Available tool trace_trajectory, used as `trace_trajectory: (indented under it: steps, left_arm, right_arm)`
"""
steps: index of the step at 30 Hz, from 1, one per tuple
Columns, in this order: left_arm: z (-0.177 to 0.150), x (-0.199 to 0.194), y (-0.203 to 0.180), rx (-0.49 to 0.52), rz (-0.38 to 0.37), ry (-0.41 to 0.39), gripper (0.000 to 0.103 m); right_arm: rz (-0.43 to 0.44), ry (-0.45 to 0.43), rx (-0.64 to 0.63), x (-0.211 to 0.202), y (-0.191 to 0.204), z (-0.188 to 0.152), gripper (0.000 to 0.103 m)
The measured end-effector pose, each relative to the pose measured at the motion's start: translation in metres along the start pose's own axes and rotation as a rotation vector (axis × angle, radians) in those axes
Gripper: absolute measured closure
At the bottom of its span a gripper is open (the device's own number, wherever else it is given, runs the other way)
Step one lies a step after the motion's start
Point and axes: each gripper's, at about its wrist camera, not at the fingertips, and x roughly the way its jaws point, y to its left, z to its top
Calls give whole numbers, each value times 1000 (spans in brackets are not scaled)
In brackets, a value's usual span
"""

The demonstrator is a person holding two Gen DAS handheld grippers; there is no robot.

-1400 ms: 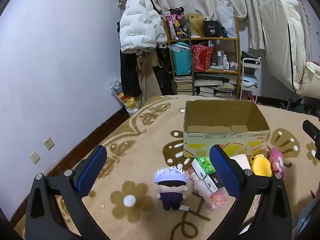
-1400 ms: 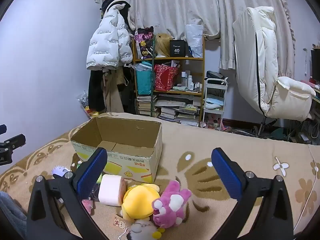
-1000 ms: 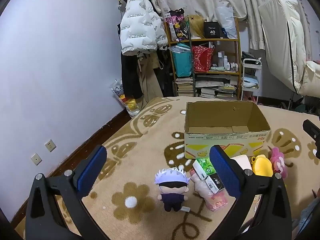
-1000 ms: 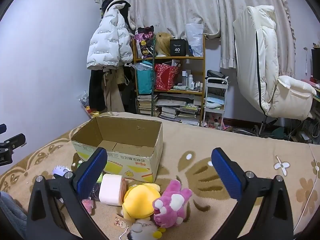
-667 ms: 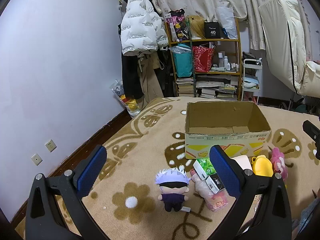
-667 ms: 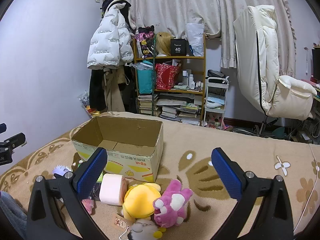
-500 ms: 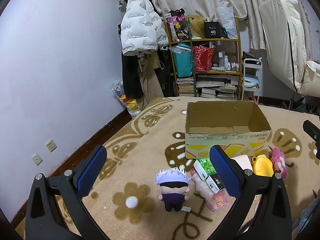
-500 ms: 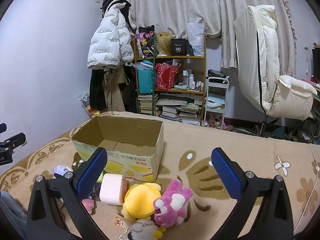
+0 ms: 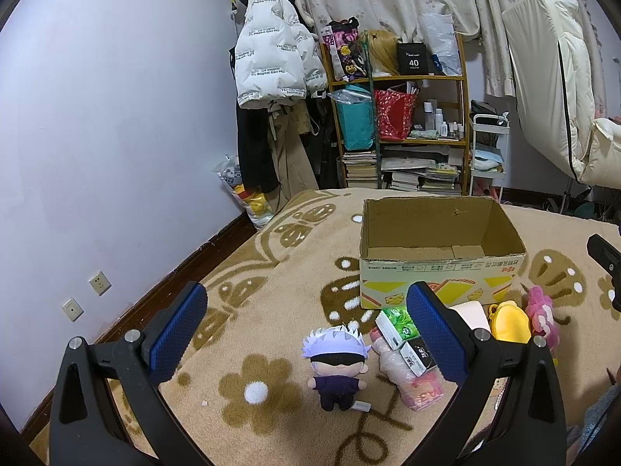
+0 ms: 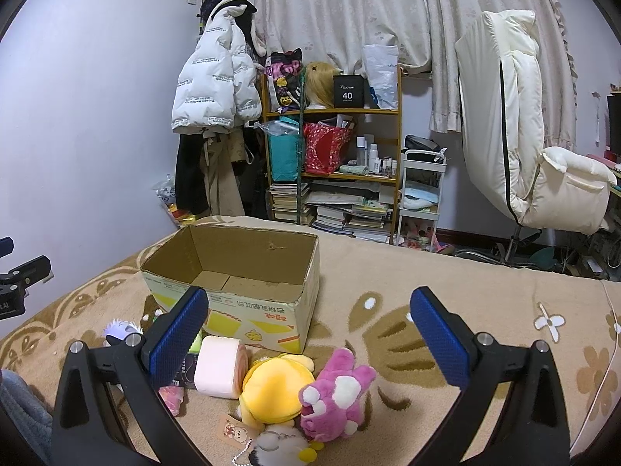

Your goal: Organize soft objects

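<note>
Nothing has shifted; the cardboard box [image 9: 440, 260] holds nothing, plush toys [image 10: 306, 392] outside.

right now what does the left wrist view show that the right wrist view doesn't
Only the left wrist view shows the whole white-haired doll, the green tissue pack and two wall sockets.

Only the right wrist view shows the grey keychain plush, the bear tag and the roll's full side.

Both show the empty box, yellow plush, pink plush, and an open hand-held gripper: left, right.
</note>
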Motion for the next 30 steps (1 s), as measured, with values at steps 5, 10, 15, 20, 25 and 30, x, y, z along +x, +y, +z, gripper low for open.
trace_trajectory:
  steps: [5, 10, 15, 20, 25, 30]
  left_arm:
    - [1, 2, 3, -2, -2, -1, 1]
    - [2, 1, 4, -1, -1, -2, 1]
    - [3, 1, 4, -1, -1, -1, 1]
    - [2, 1, 4, 0, -1, -3, 1]
    - [5, 0, 10, 2, -1, -2, 1]
    - [7, 1, 14, 0, -2, -3, 1]
  right_arm:
    - [-1, 0, -1, -1, 0, 0, 0]
    - [-1, 2, -2, -1, 0, 1, 0]
    - [-1, 0, -2, -1, 0, 1, 0]
    - [0, -1, -2, -1, 0, 1, 0]
    - [-1, 1, -2, -1, 0, 1, 0]
    - [0, 0, -2, -1, 0, 1, 0]
